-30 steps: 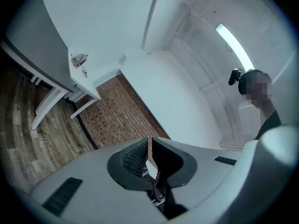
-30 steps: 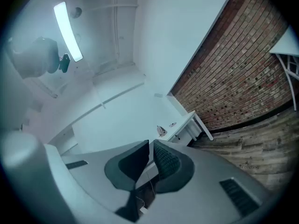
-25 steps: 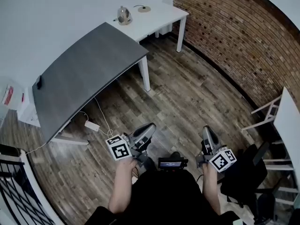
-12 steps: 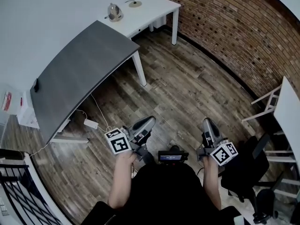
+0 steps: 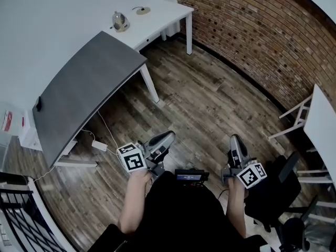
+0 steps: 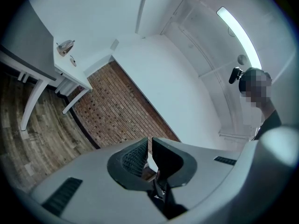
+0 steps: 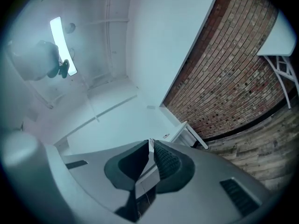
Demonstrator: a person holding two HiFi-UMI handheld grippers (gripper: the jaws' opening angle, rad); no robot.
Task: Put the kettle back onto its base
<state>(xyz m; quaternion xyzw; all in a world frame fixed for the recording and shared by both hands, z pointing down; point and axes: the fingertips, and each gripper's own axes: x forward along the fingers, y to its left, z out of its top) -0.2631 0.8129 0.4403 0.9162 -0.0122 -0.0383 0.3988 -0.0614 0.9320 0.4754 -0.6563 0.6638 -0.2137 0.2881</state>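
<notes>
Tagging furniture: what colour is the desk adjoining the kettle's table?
Dark grey desk; clearest in the head view.

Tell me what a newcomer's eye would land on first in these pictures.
The red brick wall runs along the right, and a long grey desk stands at the left over the wood floor. At the bottom, the left hand-held gripper and right hand-held gripper are both shut and empty. Far off on the white table, the kettle stands apart from its base.
</notes>
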